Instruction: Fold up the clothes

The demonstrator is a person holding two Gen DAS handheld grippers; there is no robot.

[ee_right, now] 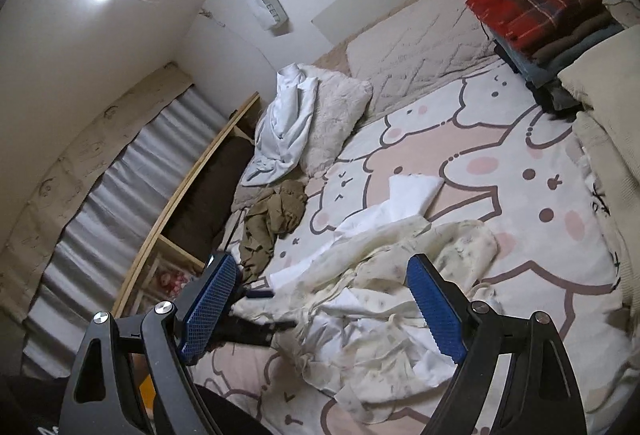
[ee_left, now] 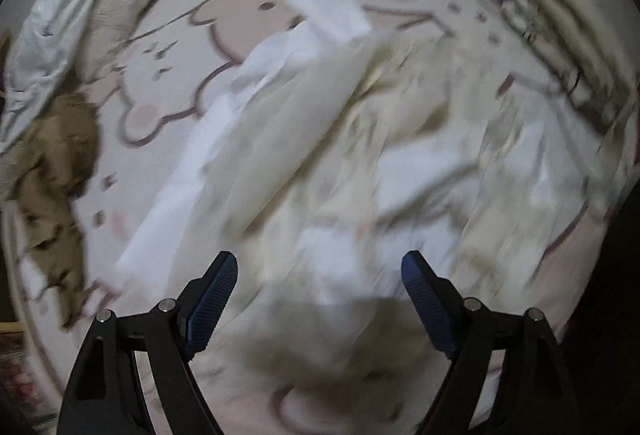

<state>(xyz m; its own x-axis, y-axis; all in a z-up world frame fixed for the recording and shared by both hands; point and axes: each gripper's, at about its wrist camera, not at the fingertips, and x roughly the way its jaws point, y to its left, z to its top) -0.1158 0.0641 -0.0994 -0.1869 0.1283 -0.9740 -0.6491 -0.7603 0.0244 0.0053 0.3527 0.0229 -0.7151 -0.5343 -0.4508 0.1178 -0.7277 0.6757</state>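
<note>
cream garment crumpled mid-bed, bedsheet bare beyond

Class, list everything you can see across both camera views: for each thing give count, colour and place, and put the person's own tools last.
Crumpled cream-white garment: one, cream, middle of bed, under both grippers.
Cartoon-print bedsheet: one, pink and white, covering bed.
Crumpled olive-brown garment: one, olive, left bed edge.
Crumpled pale blue-white shirt: one, pale blue, against fluffy pillow.
Fluffy white pillow: one, white, head of bed.
Stack of folded clothes: one pile, red plaid on top, darker below, far right.
Wooden shelf frame: one, light wood, beside bed.
Left gripper: one, black with blue pads, jaws open.
Right gripper: one, same colours, jaws open.
</note>
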